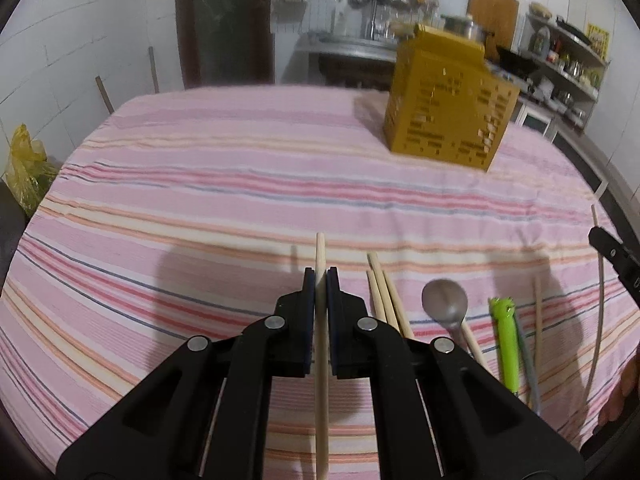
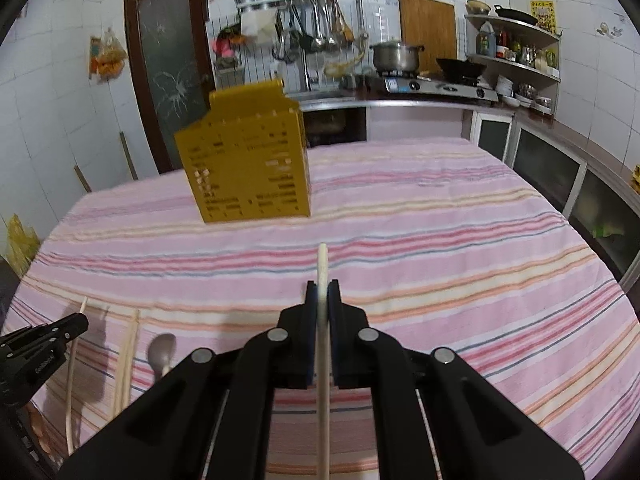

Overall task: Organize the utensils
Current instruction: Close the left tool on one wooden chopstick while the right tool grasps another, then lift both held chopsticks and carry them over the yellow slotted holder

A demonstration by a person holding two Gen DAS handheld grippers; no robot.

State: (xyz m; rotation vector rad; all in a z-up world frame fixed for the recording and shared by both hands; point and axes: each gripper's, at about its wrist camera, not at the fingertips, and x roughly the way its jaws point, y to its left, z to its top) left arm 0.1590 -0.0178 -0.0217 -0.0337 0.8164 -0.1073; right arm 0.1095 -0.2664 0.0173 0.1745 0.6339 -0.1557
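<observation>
My left gripper point(image 1: 320, 278) is shut on a wooden chopstick point(image 1: 321, 252) that sticks out forward above the striped tablecloth. My right gripper point(image 2: 322, 290) is shut on another wooden chopstick point(image 2: 322, 264). A yellow perforated utensil holder point(image 1: 448, 100) stands upright at the far side of the table; it also shows in the right wrist view point(image 2: 248, 160). On the cloth to the right of my left gripper lie loose chopsticks point(image 1: 384, 292), a metal spoon point(image 1: 445, 300) and a green-handled utensil point(image 1: 507, 340). The right gripper's tip point(image 1: 612, 248) shows at the left view's right edge.
The table point(image 2: 440, 220) has a pink striped cloth. Behind it are a kitchen counter with a gas stove and pot point(image 2: 396, 56), wall shelves point(image 2: 516, 52) and a dark door point(image 2: 168, 72). A yellow bag point(image 1: 24, 168) sits off the table's left edge.
</observation>
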